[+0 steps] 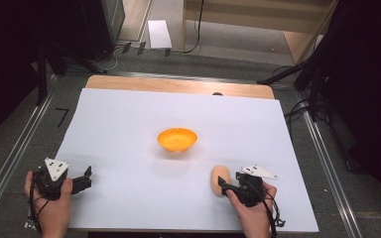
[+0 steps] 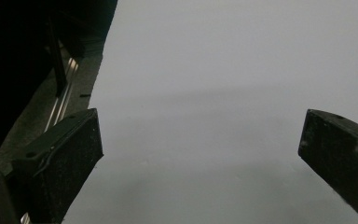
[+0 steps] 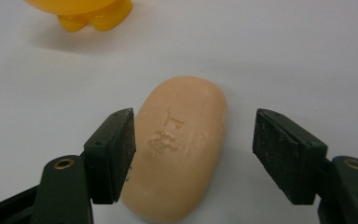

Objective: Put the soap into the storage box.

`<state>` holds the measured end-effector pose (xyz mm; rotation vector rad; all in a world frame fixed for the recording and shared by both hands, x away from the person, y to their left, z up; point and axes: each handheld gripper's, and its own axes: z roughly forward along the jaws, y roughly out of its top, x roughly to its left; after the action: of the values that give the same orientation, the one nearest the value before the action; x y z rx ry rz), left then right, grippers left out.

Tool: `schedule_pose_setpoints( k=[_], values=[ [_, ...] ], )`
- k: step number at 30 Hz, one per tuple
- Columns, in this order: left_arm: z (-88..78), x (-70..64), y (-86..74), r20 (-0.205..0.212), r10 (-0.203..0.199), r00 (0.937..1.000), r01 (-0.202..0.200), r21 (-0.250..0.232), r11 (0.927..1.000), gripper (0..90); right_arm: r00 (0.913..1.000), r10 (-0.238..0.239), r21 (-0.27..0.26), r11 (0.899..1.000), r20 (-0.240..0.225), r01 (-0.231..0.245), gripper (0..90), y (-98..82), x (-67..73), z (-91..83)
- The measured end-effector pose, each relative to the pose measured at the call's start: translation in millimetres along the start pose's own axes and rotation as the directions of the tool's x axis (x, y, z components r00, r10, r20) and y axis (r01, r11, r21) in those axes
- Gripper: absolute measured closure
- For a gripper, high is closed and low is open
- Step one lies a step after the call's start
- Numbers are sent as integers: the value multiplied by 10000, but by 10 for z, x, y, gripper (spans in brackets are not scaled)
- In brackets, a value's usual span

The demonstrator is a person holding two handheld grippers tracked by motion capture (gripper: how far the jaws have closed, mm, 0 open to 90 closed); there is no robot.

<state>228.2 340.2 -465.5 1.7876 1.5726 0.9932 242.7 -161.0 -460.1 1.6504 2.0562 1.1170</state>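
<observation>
A peach-coloured bar of soap [image 1: 220, 179] lies flat on the white sheet [image 1: 129, 129] near the front right. My right gripper [image 1: 228, 181] straddles its near end. In the right gripper view the soap [image 3: 182, 144] sits between the jaws of the right gripper [image 3: 193, 119]: the left pad is right beside its edge, and a clear gap separates the right pad from it. An orange bowl [image 1: 177, 139] stands at the sheet's middle, and its foot [image 3: 81, 11] shows beyond the soap. At the front left my left gripper [image 1: 86, 179] rests open with nothing between its fingers, over bare sheet [image 2: 200, 121].
The white sheet covers a wooden table whose far edge [image 1: 178, 85] shows at the back. Metal rails [image 1: 20, 144] run along both sides on the floor. Dark stands and cables [image 1: 307, 79] are at the back right.
</observation>
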Motion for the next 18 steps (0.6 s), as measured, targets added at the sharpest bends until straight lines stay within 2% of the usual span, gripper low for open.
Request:
schedule_pose_setpoints(
  k=[9, 10, 18],
  values=[
    [5, -22, 1, -62, 183, 9998, -183, 7, 9998, 0, 9992, 159, 200, 9997, 360, -166, 263, -22, 129, 163],
    [5, -25, 1, -90, 204, 9998, -204, 10, 9998, 0, 9986, 89, 211, 9997, 523, -100, 261, -29, 159, 194],
    [8, -35, 1, -97, 302, 9995, -302, 39, 9995, 0, 9961, -99, 119, 9999, 874, 89, 274, -64, 216, 271]
  ],
)
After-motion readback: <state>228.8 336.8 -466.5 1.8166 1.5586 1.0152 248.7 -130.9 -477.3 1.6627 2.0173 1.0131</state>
